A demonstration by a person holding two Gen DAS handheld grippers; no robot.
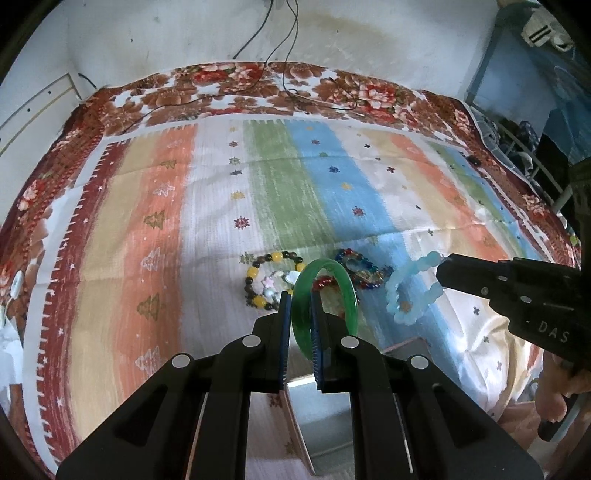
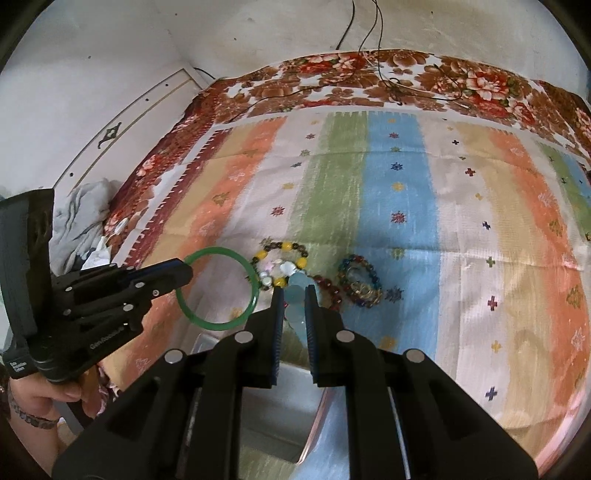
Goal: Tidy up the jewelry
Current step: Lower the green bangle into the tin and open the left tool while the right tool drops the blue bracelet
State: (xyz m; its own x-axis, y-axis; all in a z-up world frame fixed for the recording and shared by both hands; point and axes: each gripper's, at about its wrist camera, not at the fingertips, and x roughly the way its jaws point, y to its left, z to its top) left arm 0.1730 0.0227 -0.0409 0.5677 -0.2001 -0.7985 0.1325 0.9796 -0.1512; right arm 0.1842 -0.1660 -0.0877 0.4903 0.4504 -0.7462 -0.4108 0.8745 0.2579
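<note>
Green glass or jade bangle (image 1: pixel 325 295) is clamped edge-on between the fingers of the left gripper (image 1: pixel 301 306), its ring standing upright and lifted off the bed. Right gripper (image 2: pixel 293 301) has its fingers closed on a pale blue beaded bracelet (image 1: pixel 410 291), also carried clear of the cloth.

Directly below and nearer than both grippers sits an open box (image 2: pixel 280 398) with a pale interior; judged from the task, it is the destination. The box lies on the near side of both loads, so each would need drawing back and lowering. Neither hand is clearly closer.

Remaining on the bed, just beyond the fingers: a yellow-and-dark bead bracelet (image 2: pixel 282 264) with white charms, a red bead bracelet (image 2: pixel 328 291), and a multicoloured bead bracelet (image 2: pixel 360 280), close together.

Surface is a bed under a striped cloth (image 1: pixel 221 206), soft and creased, over a floral blanket (image 1: pixel 258 85). White wall (image 1: pixel 166 33) behind, with cables (image 1: pixel 280 44) hanging down.
</note>
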